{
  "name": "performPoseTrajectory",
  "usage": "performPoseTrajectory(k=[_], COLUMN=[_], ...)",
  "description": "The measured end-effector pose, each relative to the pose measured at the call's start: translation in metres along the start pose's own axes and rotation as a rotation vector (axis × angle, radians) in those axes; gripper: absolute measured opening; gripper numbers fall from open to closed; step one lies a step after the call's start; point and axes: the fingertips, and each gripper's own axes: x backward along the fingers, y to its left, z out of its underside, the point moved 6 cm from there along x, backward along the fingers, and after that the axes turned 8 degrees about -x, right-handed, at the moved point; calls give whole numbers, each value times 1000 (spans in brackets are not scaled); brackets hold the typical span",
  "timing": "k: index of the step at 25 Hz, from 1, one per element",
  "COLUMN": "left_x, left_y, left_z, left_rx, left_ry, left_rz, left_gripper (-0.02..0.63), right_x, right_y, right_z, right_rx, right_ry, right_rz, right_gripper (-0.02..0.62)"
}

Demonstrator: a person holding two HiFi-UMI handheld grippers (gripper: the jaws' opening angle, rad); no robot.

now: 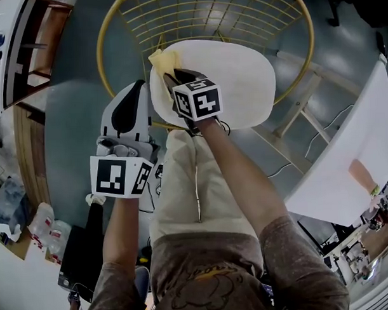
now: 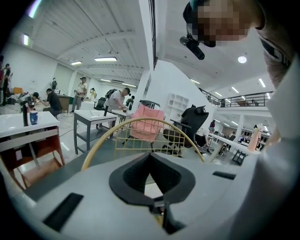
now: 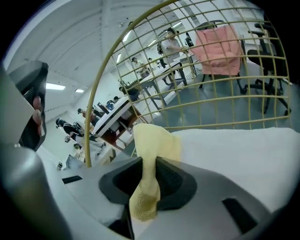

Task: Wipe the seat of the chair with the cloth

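Note:
The chair has a yellow wire frame (image 1: pixel 205 17) and a white seat (image 1: pixel 235 73). My right gripper (image 1: pixel 172 75) is shut on a yellow cloth (image 1: pixel 163 59) at the seat's left part. In the right gripper view the cloth (image 3: pixel 152 150) stands pinched between the jaws of my right gripper (image 3: pixel 149 171), with the white seat (image 3: pixel 234 150) just beyond and the wire back (image 3: pixel 211 89) behind it. My left gripper (image 1: pixel 141 88) hovers just left of the seat, off the chair. Seen from its own camera, the left gripper (image 2: pixel 150 164) is shut and holds nothing, facing the yellow rim (image 2: pixel 140 123).
A white table (image 1: pixel 347 165) with wooden legs stands to the right of the chair. A wooden shelf (image 1: pixel 31 49) is at the left, bottles (image 1: pixel 41 226) on the floor below it. Tables (image 2: pixel 91 117), a black office chair (image 2: pixel 194 119), a pink cloth (image 2: pixel 146 124) and people stand farther off.

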Motion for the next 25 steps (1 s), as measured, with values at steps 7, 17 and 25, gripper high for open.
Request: performPoseTrajectory(k=[7,17,25], left_x=[7,7,11], left_y=[-9,-35,-50], left_z=[-3,-9,-10], left_rx=[5,0,-15], left_ry=[-9,-16,-1], left_rz=[11,68,98], left_gripper=[9,9,9], right_x=[45,169,231], right_y=[-21,-110,-151], right_z=[-1,19,38], right_rx=[-26,-138,-120], right_ry=[-92,-223,-237], right_rz=[56,326,536], right_gripper=[104,104,104])
